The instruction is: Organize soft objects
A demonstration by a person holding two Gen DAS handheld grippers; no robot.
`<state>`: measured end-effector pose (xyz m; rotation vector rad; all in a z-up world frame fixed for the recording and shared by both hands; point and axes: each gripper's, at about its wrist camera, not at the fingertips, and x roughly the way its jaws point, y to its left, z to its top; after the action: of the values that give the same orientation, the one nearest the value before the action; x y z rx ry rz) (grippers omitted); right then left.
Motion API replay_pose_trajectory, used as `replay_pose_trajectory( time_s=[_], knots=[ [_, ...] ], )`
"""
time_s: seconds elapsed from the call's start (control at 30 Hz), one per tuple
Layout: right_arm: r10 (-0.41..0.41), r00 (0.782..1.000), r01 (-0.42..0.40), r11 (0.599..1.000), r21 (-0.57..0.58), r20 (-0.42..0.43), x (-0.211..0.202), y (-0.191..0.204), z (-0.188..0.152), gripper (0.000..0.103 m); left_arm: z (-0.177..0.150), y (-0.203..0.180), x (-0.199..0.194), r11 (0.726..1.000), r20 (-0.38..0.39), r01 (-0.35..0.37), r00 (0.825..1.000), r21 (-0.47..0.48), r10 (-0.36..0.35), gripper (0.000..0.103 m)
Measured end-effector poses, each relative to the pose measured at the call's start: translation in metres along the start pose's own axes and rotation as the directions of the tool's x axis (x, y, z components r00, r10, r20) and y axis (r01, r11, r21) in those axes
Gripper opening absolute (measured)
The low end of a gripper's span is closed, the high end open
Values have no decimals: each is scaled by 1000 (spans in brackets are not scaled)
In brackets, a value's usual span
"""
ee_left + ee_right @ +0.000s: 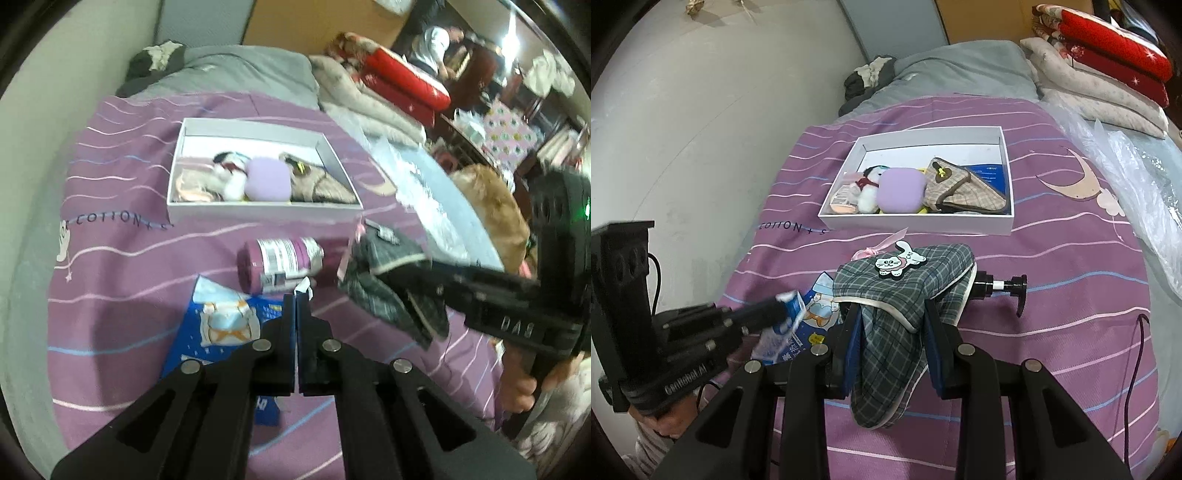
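My left gripper is shut on the edge of a blue packet, pinching it at its white corner just above the purple bedspread. In the right wrist view the left gripper reaches in from the left with the blue packet crumpled at its tip. My right gripper is shut on a grey plaid slipper with a cat patch, holding it off the bed. From the left wrist camera, the right gripper holds the slipper at the right. A white box further back holds a plush toy, a lilac case and a checked pouch.
A purple pump bottle lies on the bedspread between the grippers and the white box; its black pump sticks out behind the slipper. Folded quilts and red cushions are stacked at the back right. Clear plastic sheeting covers the right edge. A wall runs along the left.
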<state>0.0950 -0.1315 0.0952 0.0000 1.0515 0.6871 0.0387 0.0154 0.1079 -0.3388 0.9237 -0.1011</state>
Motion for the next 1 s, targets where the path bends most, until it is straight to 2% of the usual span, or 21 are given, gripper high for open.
replay_pose_trajectory(
  time_s=[0.13, 0.33, 0.47, 0.6, 0.73, 1.0],
  knots=[
    [40, 999, -40, 999, 4, 6, 2, -2, 6, 30, 15, 10, -1, 999, 51, -30, 998, -40, 32, 2],
    [57, 997, -57, 998, 12, 55, 0, -11, 30, 30, 44, 19, 0, 1000, 90, -14, 996, -24, 16, 2],
    [58, 994, -57, 998, -17, 97, 3, -22, 59, 30, 67, 22, 10, 996, 106, -88, 991, 22, 85, 2],
    [24, 995, -17, 997, -76, 96, 20, -42, 90, 30, 83, 32, 22, 993, 103, -116, 988, 36, 112, 2],
    [-28, 995, 43, 986, -159, 97, 37, -57, 118, 30, 97, 47, 35, 991, 97, -136, 986, 9, 135, 2],
    [-64, 988, 109, 930, -350, 137, 87, -65, 148, 30, 118, 69, 65, 989, 67, -140, 988, -44, 143, 2]
  ],
)
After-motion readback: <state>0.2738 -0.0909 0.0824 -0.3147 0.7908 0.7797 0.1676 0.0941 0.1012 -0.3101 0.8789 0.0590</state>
